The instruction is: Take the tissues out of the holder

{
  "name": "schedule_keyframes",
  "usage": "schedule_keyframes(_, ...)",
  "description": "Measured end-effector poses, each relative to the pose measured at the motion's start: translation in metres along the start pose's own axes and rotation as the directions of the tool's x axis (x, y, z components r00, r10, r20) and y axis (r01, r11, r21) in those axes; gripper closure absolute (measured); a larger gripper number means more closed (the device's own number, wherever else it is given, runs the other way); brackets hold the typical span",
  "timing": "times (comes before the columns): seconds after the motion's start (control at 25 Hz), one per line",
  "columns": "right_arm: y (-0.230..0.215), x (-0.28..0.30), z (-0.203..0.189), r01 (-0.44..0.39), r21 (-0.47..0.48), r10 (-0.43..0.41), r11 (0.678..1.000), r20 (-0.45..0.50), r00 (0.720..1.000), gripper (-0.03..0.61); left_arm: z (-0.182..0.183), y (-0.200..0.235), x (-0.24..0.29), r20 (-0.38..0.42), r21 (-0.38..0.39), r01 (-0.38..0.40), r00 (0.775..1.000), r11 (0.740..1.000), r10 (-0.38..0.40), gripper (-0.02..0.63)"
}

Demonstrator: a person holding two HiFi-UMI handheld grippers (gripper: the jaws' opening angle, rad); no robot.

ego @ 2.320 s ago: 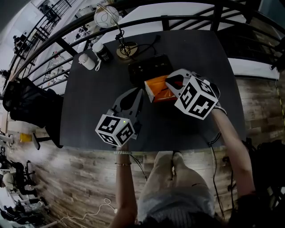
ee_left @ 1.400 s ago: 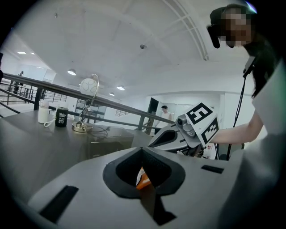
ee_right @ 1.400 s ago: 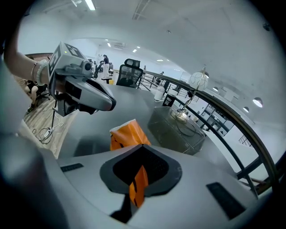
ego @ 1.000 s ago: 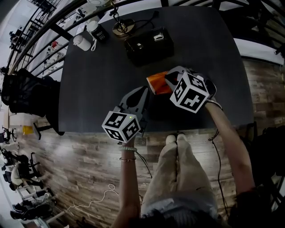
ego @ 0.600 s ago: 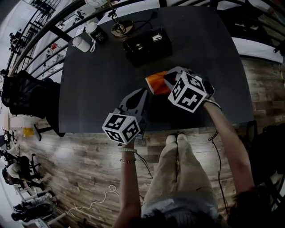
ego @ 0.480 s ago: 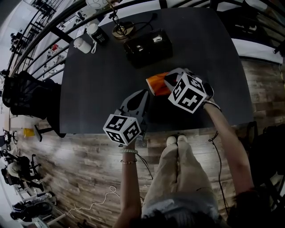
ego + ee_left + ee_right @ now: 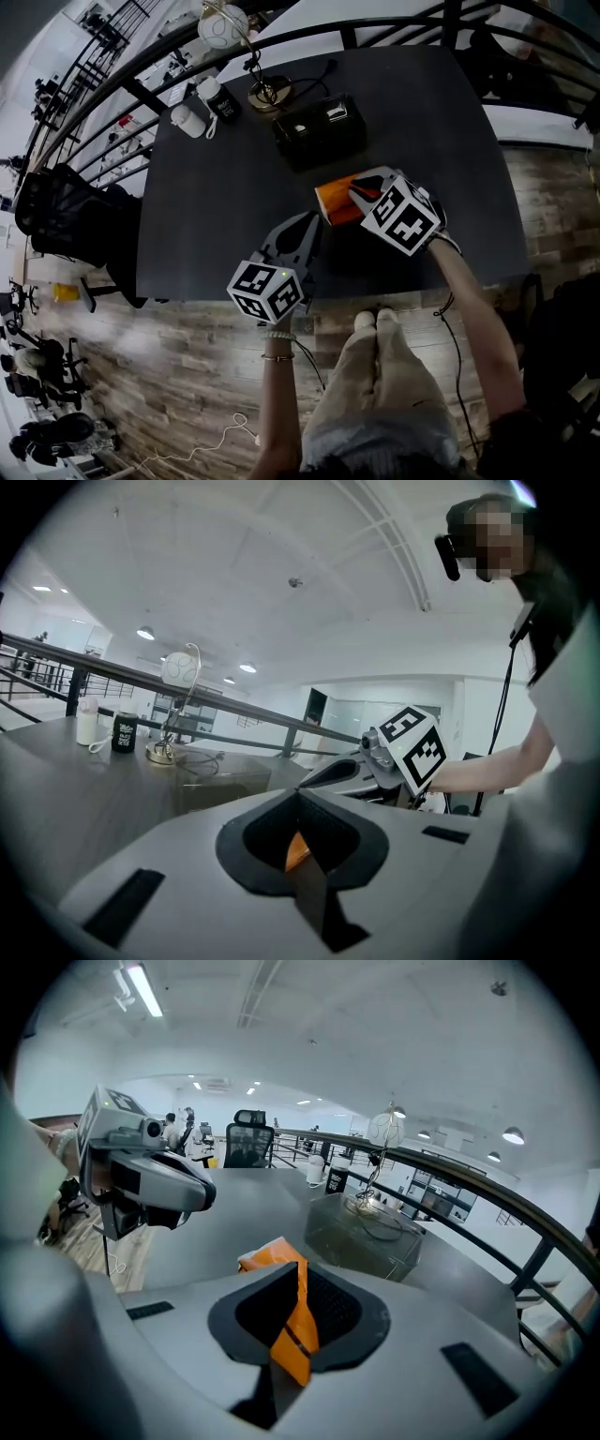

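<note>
Dark table (image 7: pixel 206 216) by a railing (image 7: pixel 234 705): right gripper (image 7: pixel 356 192), jaws opening, pinches orange tissue pack (image 7: pixel 333 202); left gripper (image 7: pixel 309 220), jaws together.

Head view: we look from above, steeply down and well back, taking in the whole bench (image 7: pixel 216 206), the left gripper (image 7: pixel 305 225) and the right gripper (image 7: pixel 356 194).
Left gripper view: we ride low, facing along its closed jaws across the bench toward the lamp (image 7: pixel 178 667), the right gripper near on the right.
Right gripper view: we sit close over its jaws, opening with the orange pack (image 7: pixel 291 1321) between them, facing the holder (image 7: pixel 366 1232).
All three views share lamp, holder and pack.
</note>
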State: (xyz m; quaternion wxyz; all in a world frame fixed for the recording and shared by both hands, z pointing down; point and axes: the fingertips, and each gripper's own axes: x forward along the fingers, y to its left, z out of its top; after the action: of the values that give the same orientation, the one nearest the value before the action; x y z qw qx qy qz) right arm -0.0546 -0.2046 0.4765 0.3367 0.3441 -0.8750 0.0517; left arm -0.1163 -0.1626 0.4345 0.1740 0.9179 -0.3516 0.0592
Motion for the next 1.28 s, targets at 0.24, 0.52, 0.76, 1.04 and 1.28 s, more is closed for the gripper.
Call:
schedule_keyframes(0.24, -0.005, -0.018, 0.013, 0.019, 0.099, -0.030, 0.995, 0.109, 0.994, 0.565, 0.017, -0.009, 0.000, 0.037, 0.019, 0.025, 0.999, 1.000, -0.026, 0.606)
schedule_keyframes(0.52, 0.006, -0.058, 0.037, -0.020, 0.229, -0.047, 0.973, 0.280, 0.959, 0.566, 0.036, -0.035, -0.006, 0.072, 0.055, 0.063, 0.995, 0.996, -0.067, 0.606)
schedule_keyframes(0.76, 0.022, -0.085, 0.051, -0.051, 0.302, -0.078, 0.952, 0.399, 0.914, 0.566, 0.052, -0.057, -0.011, 0.092, 0.117, 0.113, 0.988, 0.987, -0.124, 0.606)
schedule_keyframes(1.04, 0.029, -0.111, 0.069, -0.055, 0.327, -0.117, 0.943, 0.483, 0.868, 0.566, 0.062, -0.072, -0.022, 0.121, 0.152, 0.129, 0.982, 0.980, -0.148, 0.606)
schedule_keyframes(1.28, 0.032, -0.125, 0.078, -0.041, 0.315, -0.137, 0.948, 0.523, 0.841, 0.566, 0.070, -0.079, -0.027, 0.148, 0.177, 0.115, 0.979, 0.978, -0.142, 0.606)
